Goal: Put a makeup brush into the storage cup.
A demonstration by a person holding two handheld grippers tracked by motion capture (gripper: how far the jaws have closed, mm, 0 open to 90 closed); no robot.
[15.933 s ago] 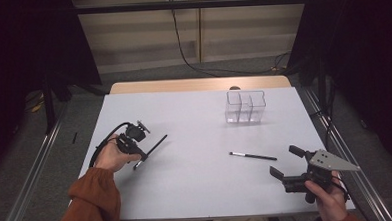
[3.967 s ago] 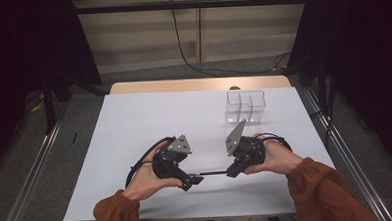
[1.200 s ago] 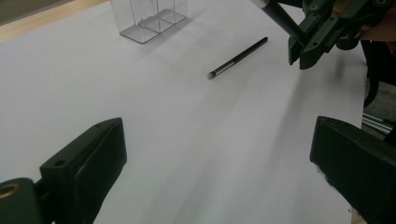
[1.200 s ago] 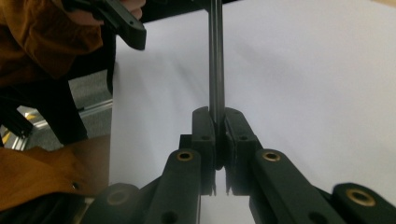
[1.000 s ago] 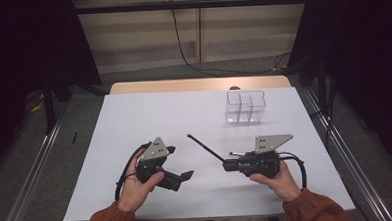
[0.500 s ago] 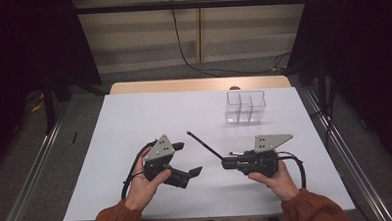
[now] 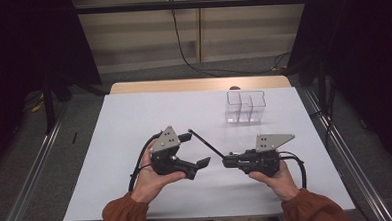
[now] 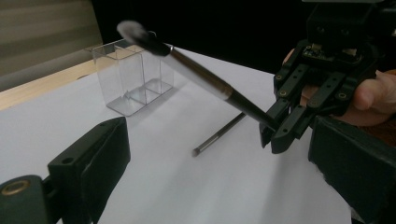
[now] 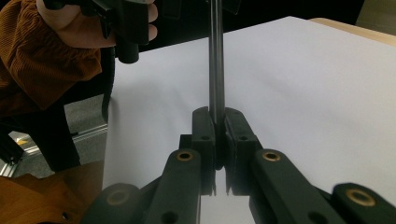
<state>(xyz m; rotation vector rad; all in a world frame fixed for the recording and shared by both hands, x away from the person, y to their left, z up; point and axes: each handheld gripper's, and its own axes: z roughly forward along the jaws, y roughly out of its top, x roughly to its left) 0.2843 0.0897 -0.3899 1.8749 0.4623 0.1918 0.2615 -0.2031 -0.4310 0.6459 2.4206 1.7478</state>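
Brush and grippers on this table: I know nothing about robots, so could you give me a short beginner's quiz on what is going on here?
1. True or false: the left gripper is clamping the brush.
2. Which part of the brush does the right gripper grip? A) the bristle tip B) the handle end C) the middle
3. What stands toward the far right of the white table?

Key
1. False: its jaws stand open with nothing between them.
2. B: the jaws are shut on the handle end, and the bristles point up and away, off the table.
3. A clear box divided into compartments.
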